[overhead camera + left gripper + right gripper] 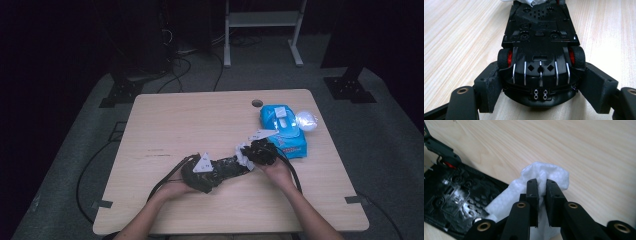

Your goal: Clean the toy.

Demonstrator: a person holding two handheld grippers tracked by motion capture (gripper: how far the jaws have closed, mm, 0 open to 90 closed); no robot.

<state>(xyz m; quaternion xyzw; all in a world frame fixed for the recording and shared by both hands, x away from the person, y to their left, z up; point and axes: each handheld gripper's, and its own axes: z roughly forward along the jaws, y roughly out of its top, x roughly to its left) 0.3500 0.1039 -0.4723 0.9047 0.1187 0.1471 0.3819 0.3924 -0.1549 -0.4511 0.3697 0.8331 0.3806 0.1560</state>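
The wooden table (200,120) carries the whole job; its near centre is the work area. A blue wet-wipe pack (283,131) lies at the far right of the tabletop, just beyond the right hand.

The toy car (540,57), black with red wheel hubs, lies upside down at the near centre of the table, its chassis plate facing up. The left gripper (540,97) clamps the car's end between its two pads, one pad on each side of the body, holding it steady on the tabletop. In the high view this gripper (202,172) sits left of centre.

The right gripper (542,192) is closed on a crumpled white wipe (549,176), the jaws nearly together with the tissue pinched between them. The wipe rests at the far end of the underside, which already looks wet in patches.

Step in hand, as judged: wiping the car's underside clean. The next move calls for dragging the wipe along the chassis plate toward the left gripper with light downward pressure, while the left gripper maintains its clamp to prevent the car from sliding or rolling over.
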